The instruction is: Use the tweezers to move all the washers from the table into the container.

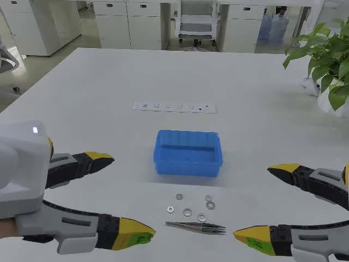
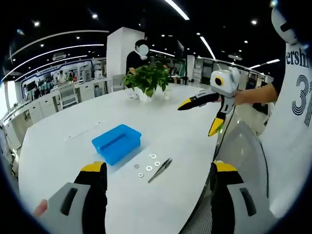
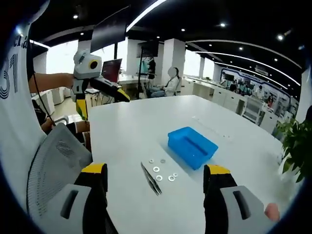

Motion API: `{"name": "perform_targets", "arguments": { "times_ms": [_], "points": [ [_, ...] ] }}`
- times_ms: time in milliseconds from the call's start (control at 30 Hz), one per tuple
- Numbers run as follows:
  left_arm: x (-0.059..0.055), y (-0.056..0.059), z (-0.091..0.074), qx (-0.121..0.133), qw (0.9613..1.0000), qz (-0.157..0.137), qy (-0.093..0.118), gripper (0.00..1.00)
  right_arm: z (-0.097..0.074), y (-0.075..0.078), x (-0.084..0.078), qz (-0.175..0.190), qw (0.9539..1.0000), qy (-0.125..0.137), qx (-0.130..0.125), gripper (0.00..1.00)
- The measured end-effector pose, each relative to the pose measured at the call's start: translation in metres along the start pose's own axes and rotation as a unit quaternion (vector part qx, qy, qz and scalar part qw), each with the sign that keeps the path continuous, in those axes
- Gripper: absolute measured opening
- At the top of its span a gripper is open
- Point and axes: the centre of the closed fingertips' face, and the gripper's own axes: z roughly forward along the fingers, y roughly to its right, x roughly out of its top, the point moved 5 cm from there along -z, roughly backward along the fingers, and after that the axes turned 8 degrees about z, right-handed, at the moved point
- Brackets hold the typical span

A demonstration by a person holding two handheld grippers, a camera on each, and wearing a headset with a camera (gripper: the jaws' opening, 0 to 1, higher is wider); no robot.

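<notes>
While the left gripper and right gripper hang with jaws wide apart in the head view, the tweezers lie between them on the surface, just beside the washers, near the blue container. The left gripper view shows the tweezers slim, probably stiff, light and slippery. From the right gripper view, mid-shank looks the best hold

Light: bright, even, from ceiling strips | Shadows: soft, faint on table | Focus: head view sharp | Edges: gripper views bend strongly
</notes>
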Motion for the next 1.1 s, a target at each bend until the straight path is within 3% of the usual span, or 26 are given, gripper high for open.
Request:
{"name": "perform_targets", "arguments": {
  "times_ms": [667, 933, 1100],
  "points": [
    [-0.0012, -0.0023, 0.0008, -0.003, 1.0000, -0.002, -0.001, 0.94, -0.0013, 0.0011, -0.0032, 0.003, 0.9999, -0.008, -0.008, 0.81],
    [-0.0012, -0.0026, 0.0003, -0.003, 1.0000, -0.002, -0.002, 0.94, -0.0023, -0.0002, -0.0094, -0.006, 0.9997, -0.022, -0.004, 0.81],
    [-0.0026, -0.0001, 0.0011, -0.005, 1.0000, -0.002, -0.004, 0.94, -0.0026, -0.0004, -0.0061, -0.006, 0.9999, -0.016, -0.003, 0.81]
  ]
}}
